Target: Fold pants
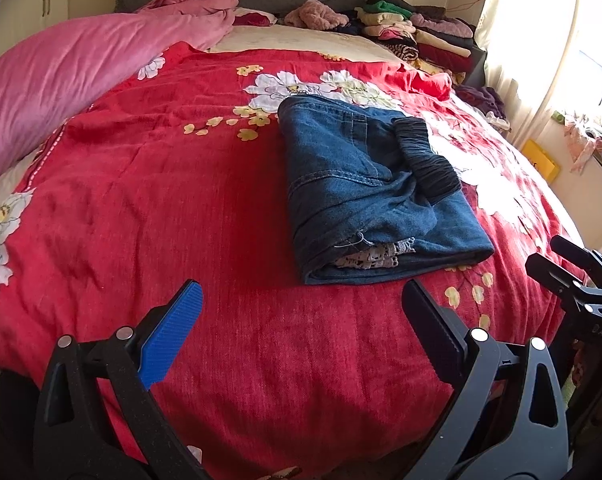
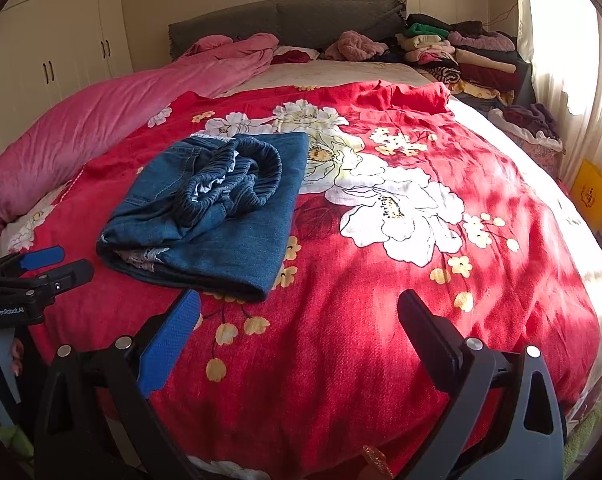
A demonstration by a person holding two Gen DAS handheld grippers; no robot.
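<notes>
The blue denim pants point(image 1: 365, 188) lie folded into a compact bundle on the red floral bedspread point(image 1: 161, 200), elastic waistband on top. They also show in the right wrist view point(image 2: 217, 212), left of centre. My left gripper point(image 1: 301, 300) is open and empty, hovering just short of the bundle's near edge. My right gripper point(image 2: 299, 312) is open and empty, to the right of and nearer than the bundle. Each gripper shows at the edge of the other's view: the right one point(image 1: 573, 268), the left one point(image 2: 49, 266).
A pink duvet point(image 1: 61, 76) lies along the bed's left side. Stacks of folded clothes point(image 1: 421, 32) sit at the head of the bed on the right. A grey headboard point(image 2: 285, 20), white wardrobes point(image 2: 61, 48) and a curtained window point(image 1: 541, 40) surround the bed.
</notes>
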